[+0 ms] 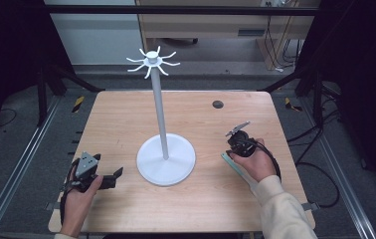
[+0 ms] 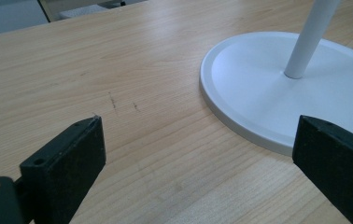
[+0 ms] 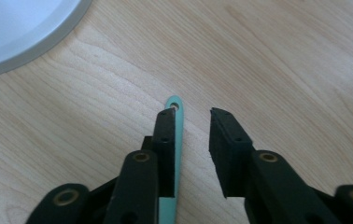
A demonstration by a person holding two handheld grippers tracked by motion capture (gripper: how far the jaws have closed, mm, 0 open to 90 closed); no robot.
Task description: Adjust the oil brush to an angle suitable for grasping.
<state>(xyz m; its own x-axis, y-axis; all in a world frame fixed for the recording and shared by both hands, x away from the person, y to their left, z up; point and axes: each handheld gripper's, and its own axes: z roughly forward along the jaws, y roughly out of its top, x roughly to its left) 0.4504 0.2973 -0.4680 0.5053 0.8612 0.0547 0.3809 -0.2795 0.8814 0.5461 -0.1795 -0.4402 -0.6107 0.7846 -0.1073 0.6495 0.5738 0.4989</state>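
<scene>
Right gripper view: slim teal handle (image 3: 176, 122) (holed tip)

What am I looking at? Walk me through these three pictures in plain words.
No robot here: a person sits at a light wooden table with a hand-held black two-jaw gripper in each hand. The high view looks down from above the person. The other two pictures come from cameras riding on the grippers and looking along their jaws.

On the table stands a tall white stand with a round base, a thin pole and a ring of curved hooks on top.

The left gripper sits wide open beside that base, holding nothing. The right gripper hangs over a thin teal strip with a hole in its end. The strip lies flat on the wood along one jaw, with a gap to the other, so it is not yet clamped.
</scene>
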